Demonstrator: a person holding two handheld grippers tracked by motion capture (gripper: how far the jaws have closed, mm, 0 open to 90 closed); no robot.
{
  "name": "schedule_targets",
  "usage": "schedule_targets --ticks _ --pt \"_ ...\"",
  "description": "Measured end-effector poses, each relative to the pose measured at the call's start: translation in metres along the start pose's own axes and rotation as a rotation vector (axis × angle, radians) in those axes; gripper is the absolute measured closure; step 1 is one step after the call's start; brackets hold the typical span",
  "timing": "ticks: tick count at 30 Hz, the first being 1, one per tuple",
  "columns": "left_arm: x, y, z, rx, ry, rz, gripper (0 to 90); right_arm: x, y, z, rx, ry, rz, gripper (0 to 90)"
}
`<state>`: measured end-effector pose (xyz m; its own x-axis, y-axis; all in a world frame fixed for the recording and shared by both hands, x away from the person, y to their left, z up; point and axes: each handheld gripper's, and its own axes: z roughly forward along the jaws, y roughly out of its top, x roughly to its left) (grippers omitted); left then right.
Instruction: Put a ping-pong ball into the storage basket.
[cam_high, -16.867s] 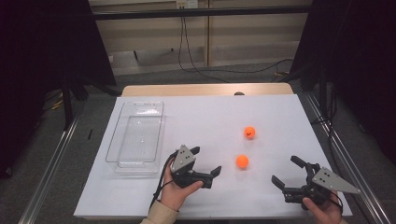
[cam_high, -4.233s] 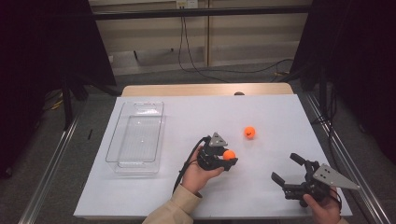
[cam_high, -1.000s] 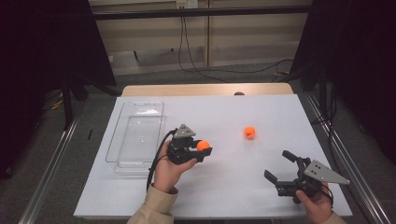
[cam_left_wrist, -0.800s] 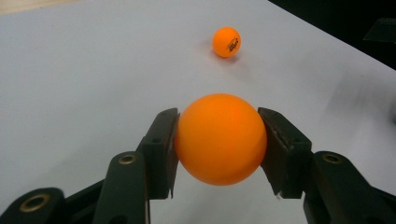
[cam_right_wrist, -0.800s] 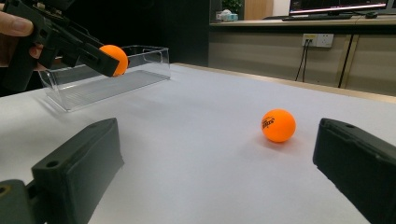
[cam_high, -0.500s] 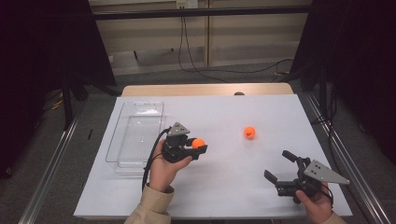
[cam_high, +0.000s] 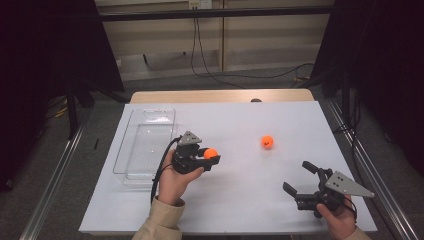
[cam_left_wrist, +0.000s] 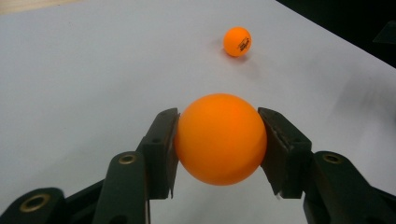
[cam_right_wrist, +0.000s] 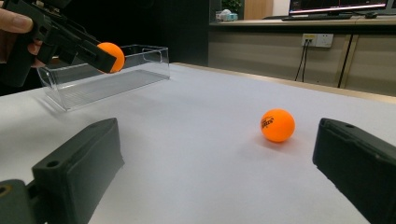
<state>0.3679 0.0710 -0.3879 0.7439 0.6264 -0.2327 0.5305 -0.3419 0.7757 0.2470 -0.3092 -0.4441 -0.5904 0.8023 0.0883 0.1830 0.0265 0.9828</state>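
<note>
My left gripper is shut on an orange ball and holds it above the white table, just right of the clear plastic tray. The same held ball hangs in front of the tray in the right gripper view. A second orange ball with black print lies on the table toward the right middle, also seen as ball and ball. My right gripper rests open near the front right edge, nothing between its jaws.
The white table top spans the view, with a wooden strip along its far edge. Metal rails run down both sides. Cables trail on the floor behind.
My left gripper closed on one ball at mid-table, lifted it and carried it left toward the tray. The right gripper shifted slightly left and stayed open.
</note>
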Motion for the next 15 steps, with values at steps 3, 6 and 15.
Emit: schedule_targets --ticks 3,6,15 --pt "0.0016 0.0003 -0.0017 -0.001 0.005 0.004 50.8 0.0001 0.0 0.0 0.0 0.001 0.001 1.1" --pt "0.0026 0.0001 -0.0026 -0.007 0.005 -0.003 50.8 -0.0001 0.0 0.0 0.0 0.002 0.0 1.1" --pt "0.0066 0.0002 -0.0072 -0.008 0.021 -0.002 50.8 -0.0001 -0.0002 0.0001 0.002 0.003 0.003 1.1"
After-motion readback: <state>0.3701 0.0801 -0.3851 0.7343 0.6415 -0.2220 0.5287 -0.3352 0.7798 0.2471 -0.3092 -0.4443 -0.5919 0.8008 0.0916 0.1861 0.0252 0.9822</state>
